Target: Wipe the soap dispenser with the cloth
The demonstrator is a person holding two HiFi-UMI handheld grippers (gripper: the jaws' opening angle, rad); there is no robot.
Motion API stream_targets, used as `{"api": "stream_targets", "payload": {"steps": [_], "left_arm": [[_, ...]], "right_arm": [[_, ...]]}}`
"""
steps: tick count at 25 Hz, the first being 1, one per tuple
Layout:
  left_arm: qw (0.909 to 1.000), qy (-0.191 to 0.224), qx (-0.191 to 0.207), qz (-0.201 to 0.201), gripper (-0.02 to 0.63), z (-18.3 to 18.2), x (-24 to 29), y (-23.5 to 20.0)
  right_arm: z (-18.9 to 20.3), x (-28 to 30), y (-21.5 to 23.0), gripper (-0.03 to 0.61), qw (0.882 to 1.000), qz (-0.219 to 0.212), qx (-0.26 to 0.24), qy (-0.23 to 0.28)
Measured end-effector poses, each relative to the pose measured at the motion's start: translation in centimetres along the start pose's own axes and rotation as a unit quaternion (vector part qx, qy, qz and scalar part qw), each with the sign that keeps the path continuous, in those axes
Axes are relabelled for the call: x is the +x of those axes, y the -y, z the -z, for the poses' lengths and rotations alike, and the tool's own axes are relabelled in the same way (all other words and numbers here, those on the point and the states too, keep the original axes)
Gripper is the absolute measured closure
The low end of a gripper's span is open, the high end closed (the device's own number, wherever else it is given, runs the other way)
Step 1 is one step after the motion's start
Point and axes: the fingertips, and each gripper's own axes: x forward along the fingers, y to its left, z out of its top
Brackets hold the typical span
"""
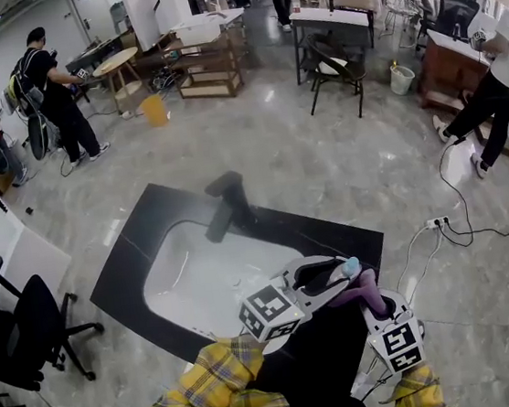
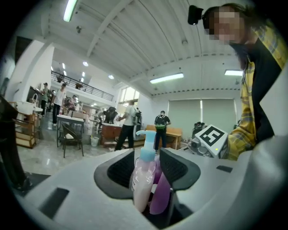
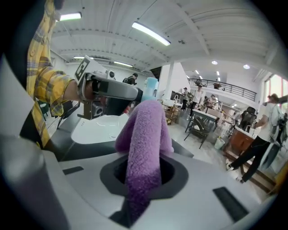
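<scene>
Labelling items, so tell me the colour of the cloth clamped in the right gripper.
Purple. The cloth shows best in the right gripper view.

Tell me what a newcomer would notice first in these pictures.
The fluffy purple cloth clamped in the right tool stands out most, touching the pale pink soap dispenser that the left tool holds upright. Below them in the head view, a white sink sits in a black counter with a black faucet.
</scene>
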Motion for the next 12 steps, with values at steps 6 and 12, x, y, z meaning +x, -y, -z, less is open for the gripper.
{"api": "stream_targets", "payload": {"steps": [6,12], "left_arm": [[0.9908,0.038,0.014,-0.129,0.411,-1.3,0.6,0.3],[0.9755,0.041,0.04,-0.213,0.411,-1.9,2.2,0.6]], "right_arm": [[0.2,-1.3,1.4,0.541,0.999,0.039,0.03,0.002],[0.3,-1.6,1.2,0.541,0.998,0.047,0.036,-0.003]]}}
